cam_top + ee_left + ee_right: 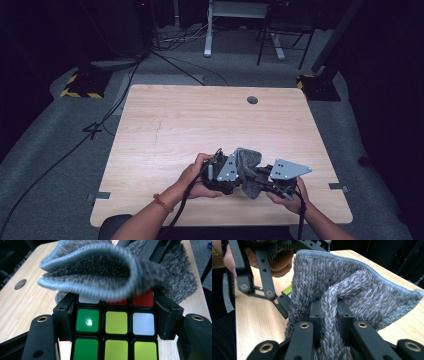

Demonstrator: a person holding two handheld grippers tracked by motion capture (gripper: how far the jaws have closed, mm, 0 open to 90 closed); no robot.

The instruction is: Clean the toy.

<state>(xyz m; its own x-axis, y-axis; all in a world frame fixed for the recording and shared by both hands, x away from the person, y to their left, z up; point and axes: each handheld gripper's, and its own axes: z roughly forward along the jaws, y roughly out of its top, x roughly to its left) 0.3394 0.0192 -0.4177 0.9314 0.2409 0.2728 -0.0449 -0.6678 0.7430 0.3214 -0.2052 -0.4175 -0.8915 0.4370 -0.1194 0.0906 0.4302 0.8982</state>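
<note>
Standing by the wooden table [175, 125], I see a person lean in from the near side with a tool in each hand, both low over the near edge of the top. A fluffy grey cloth [248, 170] hangs between the two tools, bunched up and draped over the thing below it. The left gripper [116, 315] has its jaws closed on a puzzle cube [116, 335], one jaw pressed on each side of it. The cube shows green, yellow, white and red squares, and the cloth [100, 272] folds over its top row. The right gripper [329, 312] has its jaws pinched narrow on a fold of the cloth [352, 290], which fans out above the jaws. From that side, the left hand [279, 263] is just behind the cloth, and a bit of the cube [287, 291] peeks out beside it. A small round hole [252, 100] sits near the far edge of the table.
</note>
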